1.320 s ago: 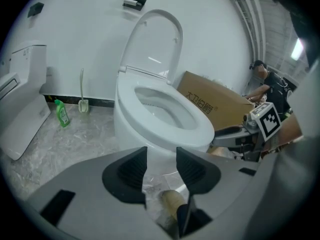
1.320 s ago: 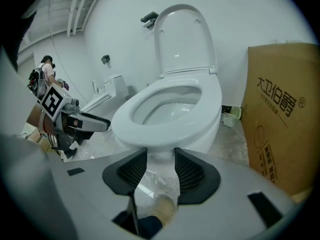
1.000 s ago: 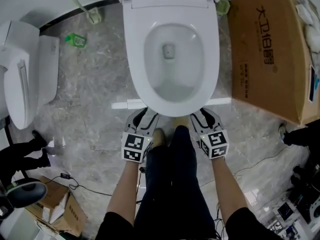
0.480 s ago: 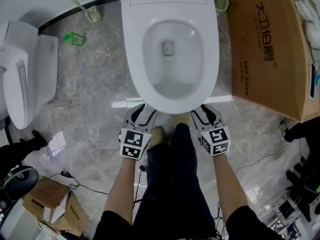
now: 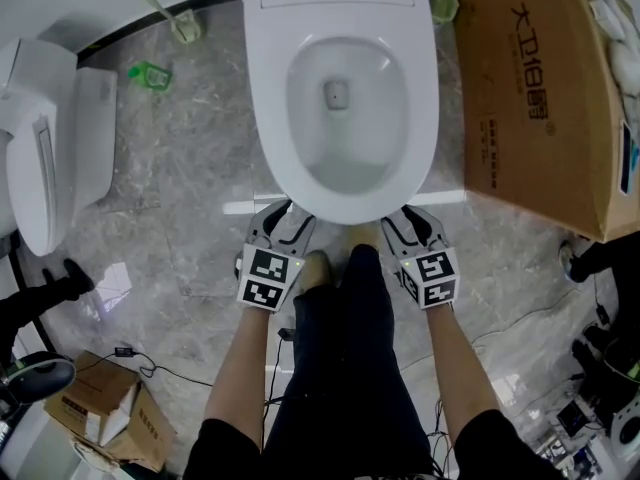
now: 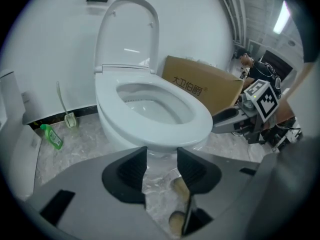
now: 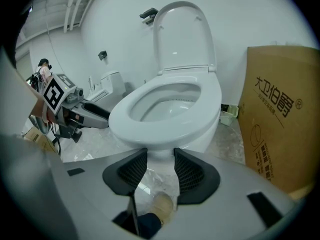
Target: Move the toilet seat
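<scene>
Two grippers are hovering side by side at the front edge of the seat — left gripper, right gripper. Both pairs of jaws have just been opening and are standing wide, gripping nothing. Seat is lying flat on the bowl.

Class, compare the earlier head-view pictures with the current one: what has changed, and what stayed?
Both the left gripper and the right gripper have just been opening their jaws slightly, with nothing between them. Nothing was grasped. Both stay at the front of the toilet seat, which remains down, lid up.
</scene>
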Motion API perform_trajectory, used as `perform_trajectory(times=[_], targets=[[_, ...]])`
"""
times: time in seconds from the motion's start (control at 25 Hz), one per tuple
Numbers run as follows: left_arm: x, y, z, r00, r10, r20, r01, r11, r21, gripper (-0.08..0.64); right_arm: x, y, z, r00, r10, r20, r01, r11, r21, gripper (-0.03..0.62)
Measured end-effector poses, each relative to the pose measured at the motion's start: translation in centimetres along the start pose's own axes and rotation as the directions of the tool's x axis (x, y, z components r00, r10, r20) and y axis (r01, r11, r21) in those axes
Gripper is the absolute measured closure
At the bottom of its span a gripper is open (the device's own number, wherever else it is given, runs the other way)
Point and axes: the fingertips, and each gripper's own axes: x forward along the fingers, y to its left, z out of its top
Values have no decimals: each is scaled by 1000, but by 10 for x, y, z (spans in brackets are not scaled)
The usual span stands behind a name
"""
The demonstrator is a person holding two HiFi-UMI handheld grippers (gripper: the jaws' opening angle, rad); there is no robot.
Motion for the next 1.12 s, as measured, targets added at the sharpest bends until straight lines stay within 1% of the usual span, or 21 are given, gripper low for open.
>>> perform_trajectory(times=[0.12,0.2,0.48,1.12], targets=[[-2,0,2,1000,5,-11,-5,1000,-9,374,-2,3,3,1000,0,1,0,1000,-11,424],[-7,-2,4,1000,2,2,-2,1000,-19,377,-7,5,7,1000,1,15,0,1000,-9,425],[-28,-8,22,1000,-17,26,18,1000,-19,379,-29,11,25,999,2,37,-2,1000,-12,425],[-87,-13,90,991,-47,127,56,996,-64,379,-89,23,98,991,-10,134,10,1000,4,426]])
